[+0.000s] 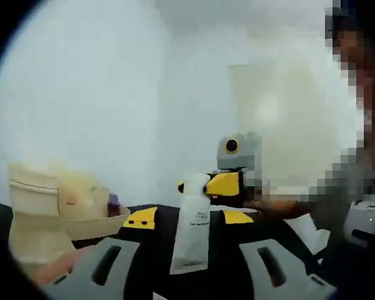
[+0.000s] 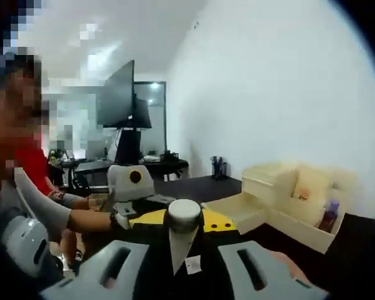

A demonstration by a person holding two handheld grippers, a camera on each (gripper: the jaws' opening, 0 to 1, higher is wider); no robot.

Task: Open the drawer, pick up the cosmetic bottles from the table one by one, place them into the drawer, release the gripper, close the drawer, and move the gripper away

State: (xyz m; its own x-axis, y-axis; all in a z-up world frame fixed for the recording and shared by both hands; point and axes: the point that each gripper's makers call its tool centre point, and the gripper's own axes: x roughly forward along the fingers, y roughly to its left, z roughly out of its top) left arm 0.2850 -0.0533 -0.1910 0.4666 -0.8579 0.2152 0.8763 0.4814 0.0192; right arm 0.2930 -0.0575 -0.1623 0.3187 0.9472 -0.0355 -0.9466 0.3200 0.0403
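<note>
We see a white squeeze tube with a silver cap (image 1: 192, 226) standing upright on the dark table (image 1: 159, 250), cap upward, between our left gripper's (image 1: 186, 265) released jaws and the right gripper's (image 2: 180, 265), also released. The cream plastic drawer (image 2: 298, 220) stands open, a purple bottle (image 2: 330, 215) inside.

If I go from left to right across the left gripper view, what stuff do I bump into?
Cream drawer box → white tube bottle standing on the dark table → the other tool, yellow and grey → folded white paper.
</note>
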